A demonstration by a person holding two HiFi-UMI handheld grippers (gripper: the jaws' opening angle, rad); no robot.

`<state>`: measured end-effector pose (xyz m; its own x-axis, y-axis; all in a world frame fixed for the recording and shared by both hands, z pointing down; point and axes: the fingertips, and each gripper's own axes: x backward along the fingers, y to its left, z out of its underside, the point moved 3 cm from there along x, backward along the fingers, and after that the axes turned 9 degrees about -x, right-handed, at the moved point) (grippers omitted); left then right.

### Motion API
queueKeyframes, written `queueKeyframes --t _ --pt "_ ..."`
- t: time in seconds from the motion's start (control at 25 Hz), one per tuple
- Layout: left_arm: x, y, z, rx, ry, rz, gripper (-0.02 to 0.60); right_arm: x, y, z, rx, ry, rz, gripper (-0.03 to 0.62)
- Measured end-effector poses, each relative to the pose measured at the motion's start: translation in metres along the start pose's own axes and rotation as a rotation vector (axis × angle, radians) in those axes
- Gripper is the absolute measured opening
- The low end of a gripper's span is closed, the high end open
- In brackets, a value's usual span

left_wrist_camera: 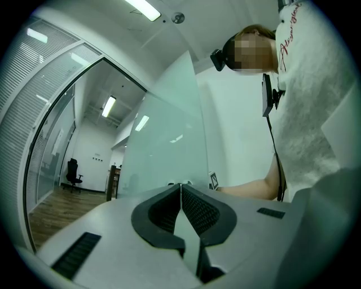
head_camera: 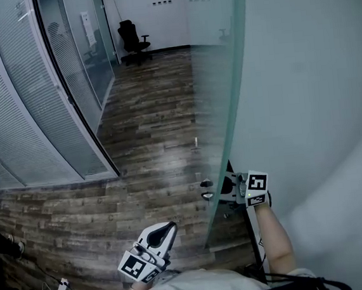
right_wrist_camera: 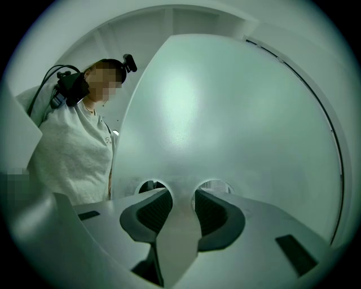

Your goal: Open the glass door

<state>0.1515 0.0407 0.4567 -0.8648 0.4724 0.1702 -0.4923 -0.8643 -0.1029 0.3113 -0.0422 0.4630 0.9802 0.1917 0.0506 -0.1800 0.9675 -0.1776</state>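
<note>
Gripping the handle (head_camera: 206, 190) at the edge of the glass door (head_camera: 227, 105), the right gripper (head_camera: 226, 186) has its jaws part-spread around it. The door stands ajar, edge-on to the person. The left gripper (head_camera: 169, 230) hangs low beside it, jaws together, empty.

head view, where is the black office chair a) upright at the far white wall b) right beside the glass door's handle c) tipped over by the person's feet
a, the black office chair stands upright by the far white wall
</note>
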Motion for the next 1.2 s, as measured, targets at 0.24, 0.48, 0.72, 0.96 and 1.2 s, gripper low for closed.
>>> queueKeyframes --t 0.24,0.48,0.72,0.96,1.2 --pt "-0.016 -0.017 -0.004 0.012 -0.002 0.061 0.023 0.023 0.006 -0.003 -0.006 -0.008 -0.01 0.137" --pt "-0.037 -0.028 -0.007 -0.009 0.013 0.145 0.023 0.039 0.004 -0.004 -0.02 -0.011 -0.017 0.138" --pt "-0.063 -0.04 -0.019 -0.012 -0.033 0.21 0.023 0.053 0.003 -0.005 -0.033 -0.011 -0.021 0.14" --pt "-0.085 -0.055 -0.009 -0.009 0.004 0.27 0.023 0.07 0.002 -0.004 -0.039 -0.008 -0.027 0.141" --pt "-0.101 -0.061 -0.014 -0.007 -0.001 0.327 0.023 0.077 0.004 -0.006 -0.045 -0.023 -0.021 0.143"
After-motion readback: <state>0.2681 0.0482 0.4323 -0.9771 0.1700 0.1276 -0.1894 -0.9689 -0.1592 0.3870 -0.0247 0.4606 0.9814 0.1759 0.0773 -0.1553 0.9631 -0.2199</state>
